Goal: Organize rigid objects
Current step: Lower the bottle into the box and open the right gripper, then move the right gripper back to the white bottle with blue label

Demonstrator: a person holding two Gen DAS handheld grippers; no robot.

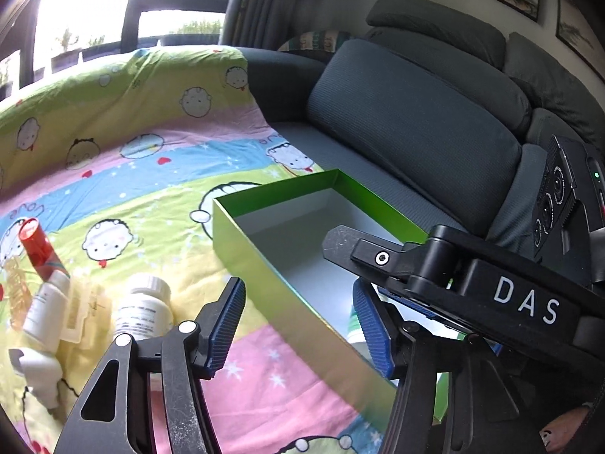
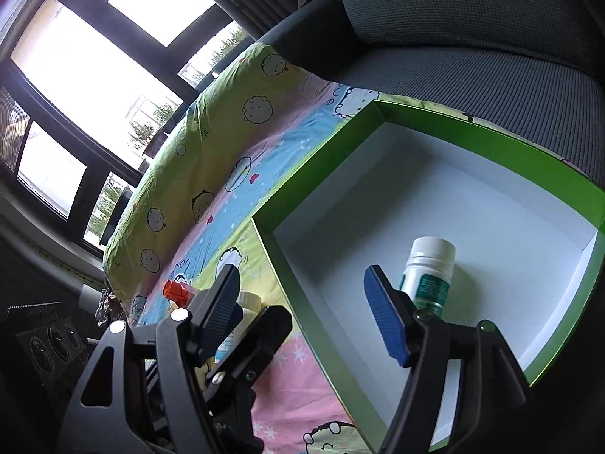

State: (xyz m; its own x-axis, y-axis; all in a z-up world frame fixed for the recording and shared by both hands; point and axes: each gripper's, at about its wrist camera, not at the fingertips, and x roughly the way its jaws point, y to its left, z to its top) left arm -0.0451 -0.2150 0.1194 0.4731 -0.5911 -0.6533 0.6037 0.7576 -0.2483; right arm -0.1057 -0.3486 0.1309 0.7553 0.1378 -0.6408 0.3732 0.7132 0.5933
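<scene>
Both tools stand spread and empty: the left tool (image 1: 298, 325) over the near wall of the green cardboard box (image 2: 264, 234), the right tool (image 2: 302, 310) above it. At one o'clock of the right tool a white plastic bottle with green label (image 2: 429, 268) lies inside the box.

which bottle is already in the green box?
The white bottle with the green label, lying on the green box's white floor. The plain white-capped bottle and red-capped one remain on the blanket.

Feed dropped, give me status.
Both jaws open, empty. White bottle with green label lies in green box. More bottles wait on the sheet. Nothing blocking.
</scene>
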